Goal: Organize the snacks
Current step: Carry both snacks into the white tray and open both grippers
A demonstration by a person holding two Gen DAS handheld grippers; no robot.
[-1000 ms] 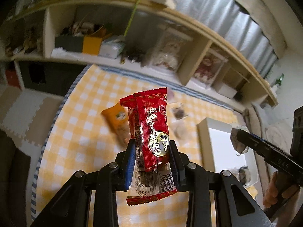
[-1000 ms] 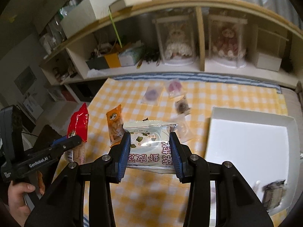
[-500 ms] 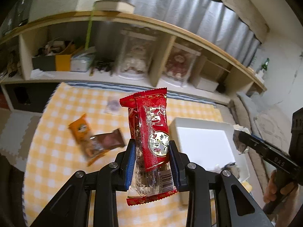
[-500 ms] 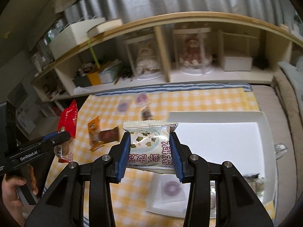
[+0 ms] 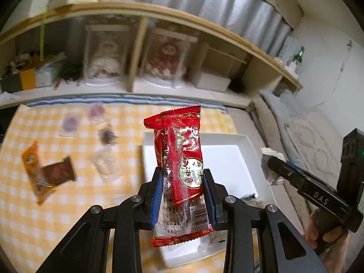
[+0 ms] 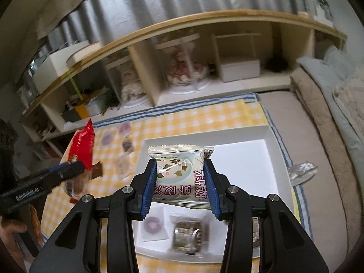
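Observation:
My left gripper (image 5: 183, 195) is shut on a red snack packet (image 5: 182, 150), held upright above the left side of the white tray (image 5: 227, 159). My right gripper (image 6: 182, 186) is shut on a pale green-and-white snack packet (image 6: 182, 173), held over the white tray (image 6: 250, 159). The tray holds a purple-disc packet (image 6: 152, 224) and a silvery packet (image 6: 187, 234) at its near end. An orange packet (image 5: 34, 173), a brown packet (image 5: 58, 173) and several clear-wrapped snacks (image 5: 104, 134) lie on the yellow checked cloth left of the tray.
A wooden shelf unit (image 6: 204, 52) with doll cases and boxes runs along the far side. A crumpled silver wrapper (image 6: 302, 173) lies on the beige mat right of the tray. Bedding (image 6: 341, 95) is at the far right.
Both grippers have swung right with their packets, from over the cloth to over the tray. The loose snacks now sit further left in both views.

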